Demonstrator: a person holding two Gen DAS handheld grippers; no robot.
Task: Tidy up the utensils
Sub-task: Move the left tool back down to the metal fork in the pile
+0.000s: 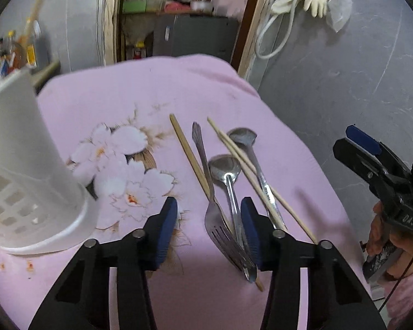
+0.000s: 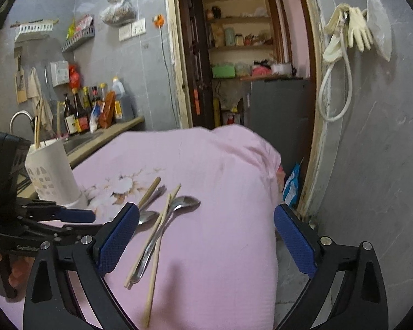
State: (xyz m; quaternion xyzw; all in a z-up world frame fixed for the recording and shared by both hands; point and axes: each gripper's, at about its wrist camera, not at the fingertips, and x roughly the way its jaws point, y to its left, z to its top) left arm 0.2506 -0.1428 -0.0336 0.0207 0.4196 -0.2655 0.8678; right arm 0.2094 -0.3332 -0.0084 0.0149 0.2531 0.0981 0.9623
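Left wrist view: left gripper point(image 1: 209, 229) low over pink floral cloth point(image 1: 140, 93), jaws partly open, blue pads either side of fork point(image 1: 216, 220) and one spoon point(image 1: 230, 184). Right pad close against spoon handle; left pad well clear of fork. Real contact hard to call, prob. none yet. One chopstick point(image 1: 188, 155) under fork, running away from cam. Second spoon point(image 1: 252, 159) w/ two more chopsticks across it, just right of right-hand finger. White slotted utensil holder point(image 1: 33, 165) upright at left edge of cloth, well apart from pile. Right gripper point(image 1: 371, 159) visible at far right, held by a hand point(image 1: 380, 233) in pink sleeve.

Right wrist view: right gripper point(image 2: 206, 239) wide open, nothing between pads, hovering above cloth point(image 2: 220, 165) near its right edge. Spoons and chopsticks point(image 2: 158, 233) lying just inside left finger, not touched. Left gripper point(image 2: 68, 216) seen from side at left, beside holder point(image 2: 51, 173), sticks standing in holder. Kitchen counter w/ bottles point(image 2: 79, 110) behind.
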